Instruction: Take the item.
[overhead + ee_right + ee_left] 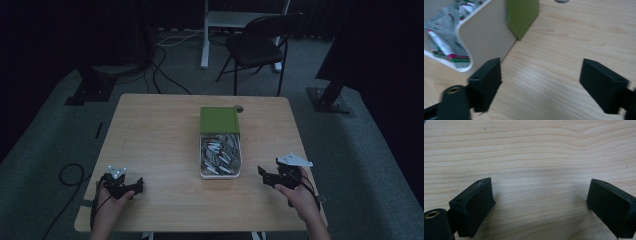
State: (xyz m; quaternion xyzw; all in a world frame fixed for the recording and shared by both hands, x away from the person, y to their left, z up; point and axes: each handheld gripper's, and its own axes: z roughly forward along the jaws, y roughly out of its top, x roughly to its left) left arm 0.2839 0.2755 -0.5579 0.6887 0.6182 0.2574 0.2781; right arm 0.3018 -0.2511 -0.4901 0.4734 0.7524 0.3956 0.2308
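Now both grippers are idling, jaws spread wide.
Right gripper (266, 176), reaching left, is risking nudging the white box (220, 175) beside it; left gripper (131, 187) is holding nothing.

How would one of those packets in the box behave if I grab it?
The packets look flat and foil-like, so probably floppy and light. Their glossy wrap may be slippery. They lie piled loosely in the box, so neighbours would likely shift or come along. The right claw is nearest.

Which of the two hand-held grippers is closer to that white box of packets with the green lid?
The right gripper: it sits just beside the white box of packets, off its near right corner. The left gripper rests farther off, near the table's front left edge.
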